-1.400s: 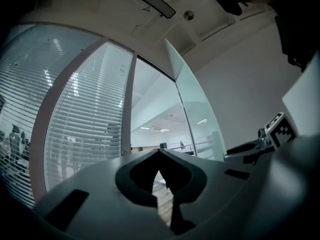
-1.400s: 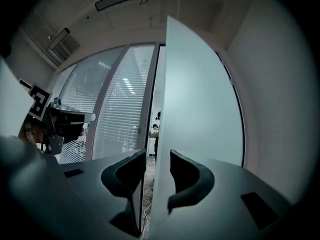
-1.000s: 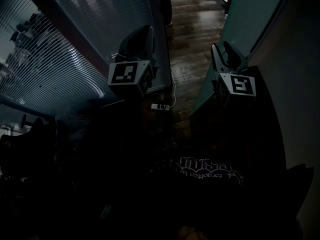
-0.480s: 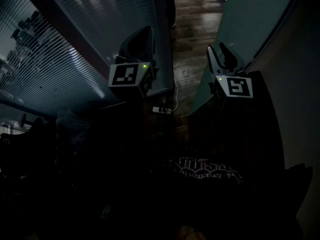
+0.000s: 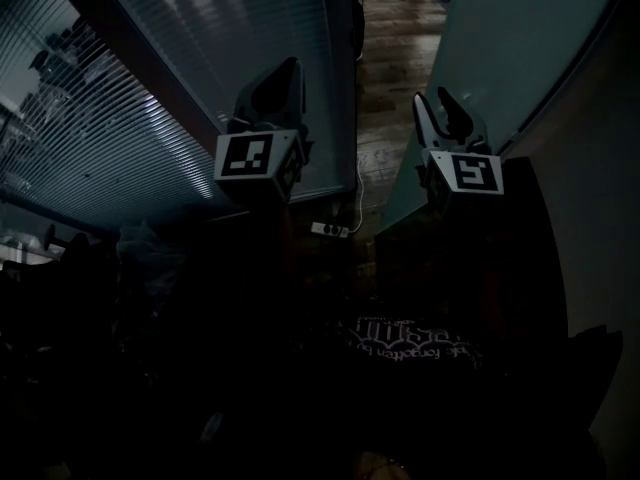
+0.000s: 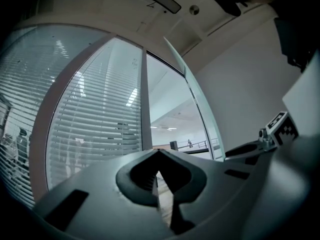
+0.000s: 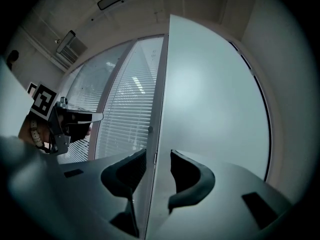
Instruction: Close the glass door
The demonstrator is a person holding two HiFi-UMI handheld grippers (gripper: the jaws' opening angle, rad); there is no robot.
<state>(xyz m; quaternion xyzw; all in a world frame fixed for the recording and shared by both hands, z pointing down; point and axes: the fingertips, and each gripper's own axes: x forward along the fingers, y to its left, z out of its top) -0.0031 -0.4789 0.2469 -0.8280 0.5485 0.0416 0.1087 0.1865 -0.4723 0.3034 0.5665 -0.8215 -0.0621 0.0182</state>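
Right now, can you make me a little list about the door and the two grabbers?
Door: glass door, frosted, standing open
Gap: wooden floor shows between the door and the blinds
Right gripper: jaws apart, one on each side of the door's edge
Left gripper: jaws together, holding nothing
Light: dim

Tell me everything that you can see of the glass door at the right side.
The glass door is a tall frosted panel, pale grey-green, with a thin straight free edge; no handle shows. It stands ajar, and dark wooden floor shows in the gap beside it. In the right gripper view its edge rises between the open jaws of the right gripper; whether they touch it cannot be told.
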